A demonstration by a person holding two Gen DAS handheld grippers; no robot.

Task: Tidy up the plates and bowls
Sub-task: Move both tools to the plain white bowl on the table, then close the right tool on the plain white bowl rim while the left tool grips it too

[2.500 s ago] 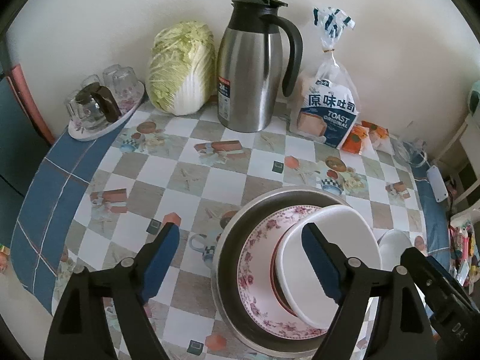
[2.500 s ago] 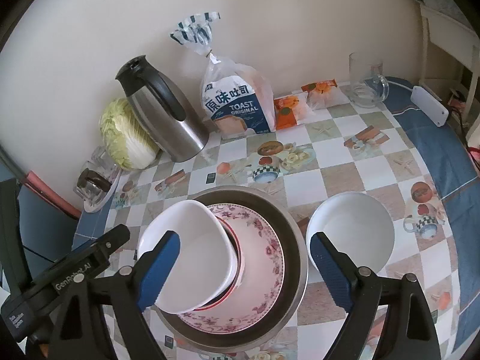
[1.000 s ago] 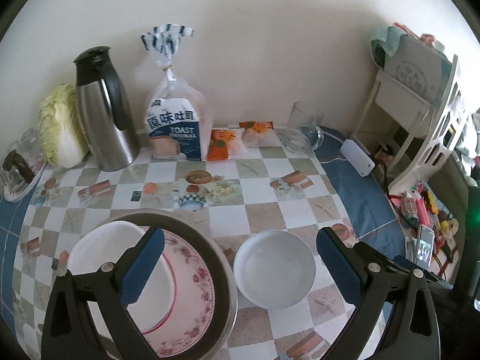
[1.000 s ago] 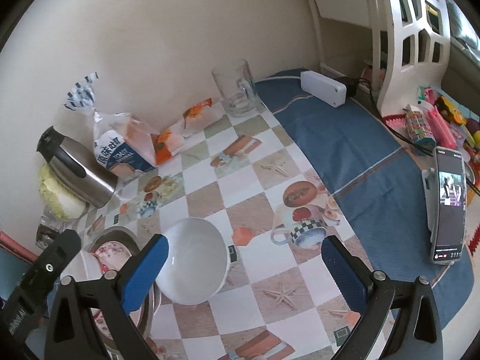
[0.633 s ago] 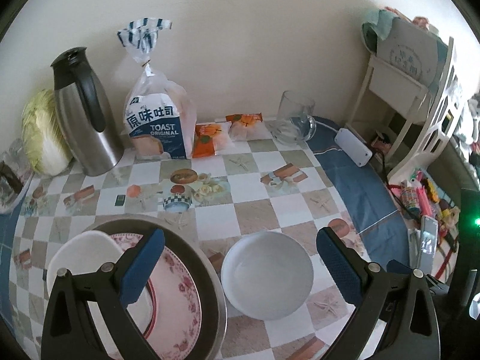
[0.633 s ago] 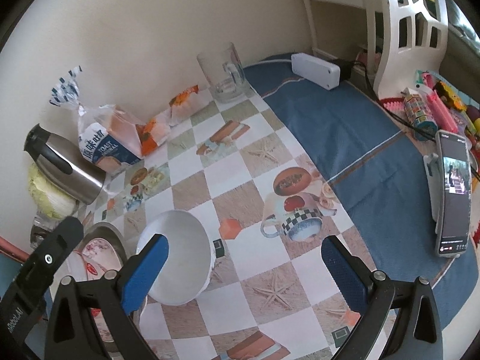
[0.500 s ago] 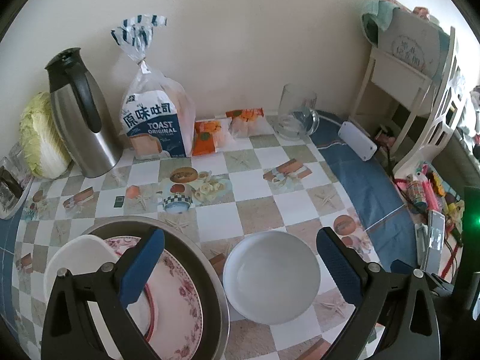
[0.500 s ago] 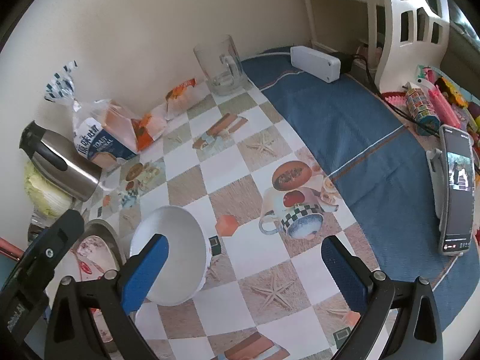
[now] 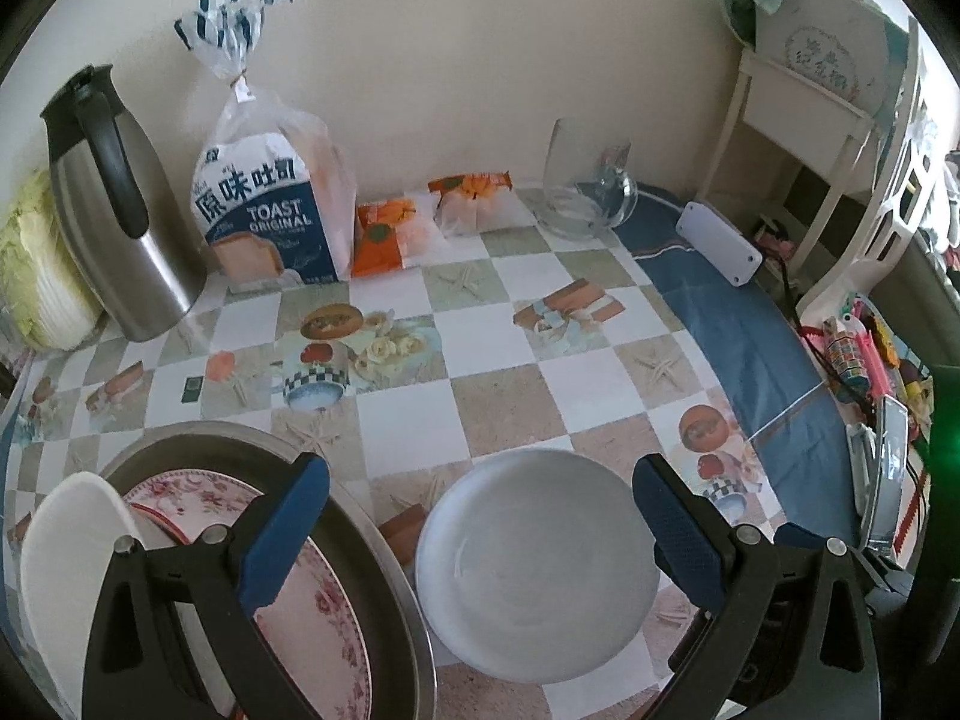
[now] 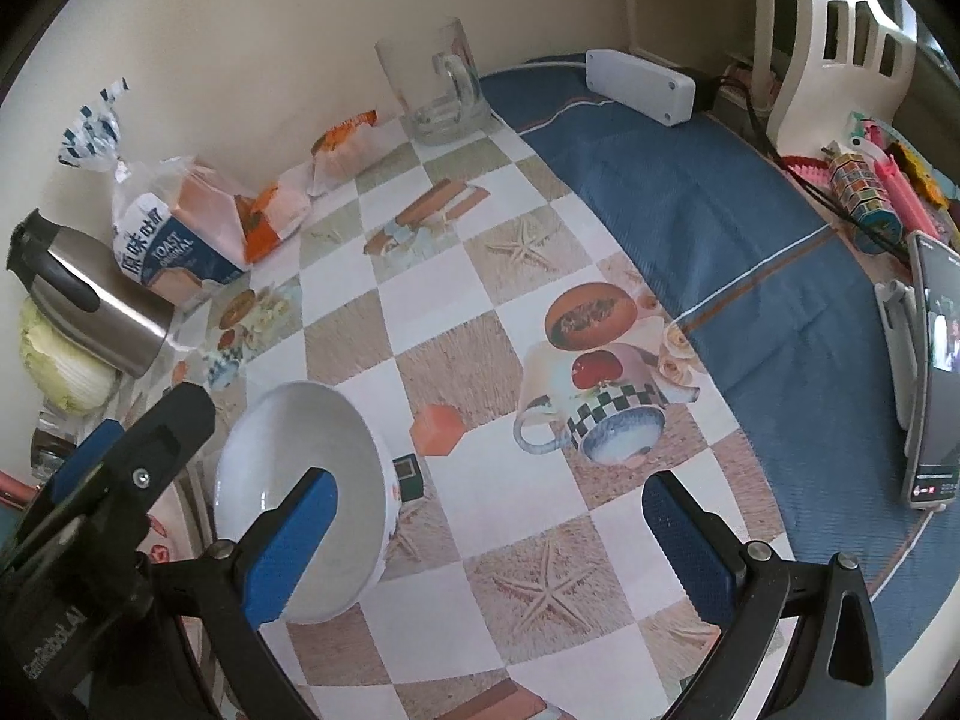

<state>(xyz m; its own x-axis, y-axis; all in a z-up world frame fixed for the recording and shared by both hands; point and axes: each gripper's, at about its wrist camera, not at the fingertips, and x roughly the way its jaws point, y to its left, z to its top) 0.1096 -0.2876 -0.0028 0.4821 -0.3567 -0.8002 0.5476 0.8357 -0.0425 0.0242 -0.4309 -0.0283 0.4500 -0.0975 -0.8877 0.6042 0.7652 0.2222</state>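
A white bowl (image 9: 534, 564) stands alone on the checked tablecloth, between the open jaws of my left gripper (image 9: 480, 534). To its left a steel basin (image 9: 384, 546) holds a floral plate (image 9: 324, 612) and a tilted white bowl (image 9: 66, 546). In the right wrist view the lone white bowl (image 10: 300, 498) lies at lower left, behind the left fingertip of my right gripper (image 10: 492, 546), which is open and empty over the bare cloth. The left gripper's body (image 10: 114, 468) shows at far left there.
A steel thermos (image 9: 108, 204), cabbage (image 9: 30, 276), toast bag (image 9: 270, 204), snack packets (image 9: 420, 222) and a glass mug (image 9: 582, 180) line the wall. A white power box (image 9: 720, 240) and a phone on a stand (image 10: 930, 378) sit on the blue cloth at right.
Both grippers have swung right, from the basin to the lone white bowl. Over the last half second the left has drawn closer to the bowl, and the right has shifted further right.
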